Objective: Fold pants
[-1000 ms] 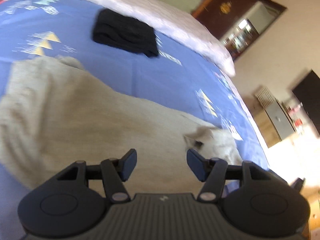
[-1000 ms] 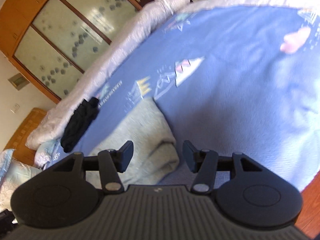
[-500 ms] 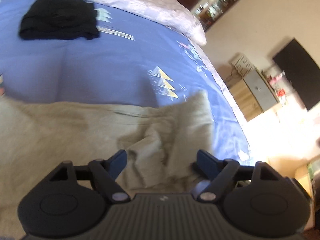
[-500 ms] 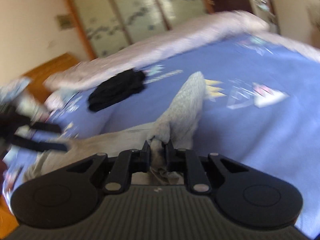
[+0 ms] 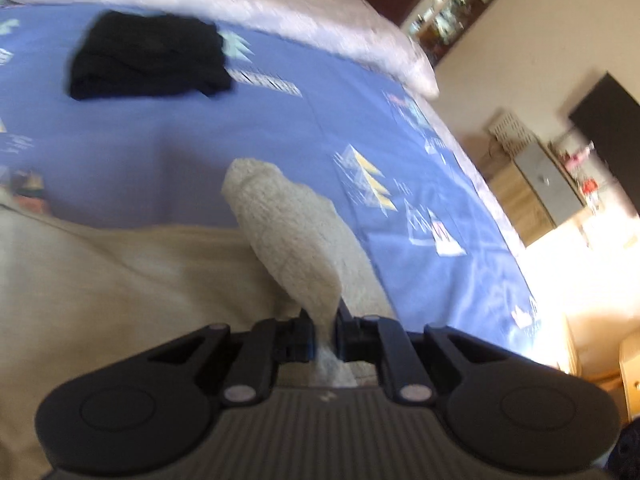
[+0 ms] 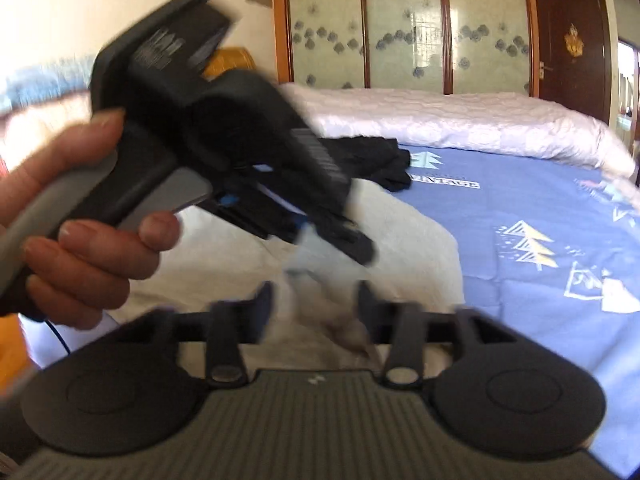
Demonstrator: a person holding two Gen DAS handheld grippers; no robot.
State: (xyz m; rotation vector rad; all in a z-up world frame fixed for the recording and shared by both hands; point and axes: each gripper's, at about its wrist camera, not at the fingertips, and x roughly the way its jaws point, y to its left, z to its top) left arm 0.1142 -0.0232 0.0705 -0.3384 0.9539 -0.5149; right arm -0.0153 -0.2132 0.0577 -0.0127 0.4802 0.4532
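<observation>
Left wrist view: the left gripper (image 5: 324, 334) is clamped on a bunched fold of the beige pants (image 5: 132, 280), which rise as a nubby ridge from between the pads and otherwise spread over the near left part of the blue bedspread (image 5: 280, 128). A folded black garment (image 5: 148, 60) lies well apart on the far side of the bedspread, near a white quilt (image 5: 280, 12) rolled along the far edge. Beyond the bed's right edge stand a wooden cabinet (image 5: 528, 196) with small red items on top, too blurred to identify, and a dark flat panel (image 5: 612, 128) on the wall. Printed text strips on the bedspread are motion-smeared and unreadable here; the lower right corner is washed out by sunlight. Right wrist view: the right gripper (image 6: 316, 306) has its jaws opening, a blurred tuft of pants fabric between them with gaps on both sides, not pressed by the pads. The left gripper, held in the person's left hand (image 6: 76, 216), crosses the upper left and blocks much of the pants and part of the black garment; its tips pinch a pale bit of fabric just above the right gripper's fingers. A label on its body is too blurred to read. On the bedspread a printed strip reads partly "…VANTAGE" (image 6: 450, 183), its start hidden by the black garment. Behind the bed stands a wardrobe with frosted patterned panels (image 6: 404, 24), beside a dark door (image 6: 572, 36) with a gold ornament.
</observation>
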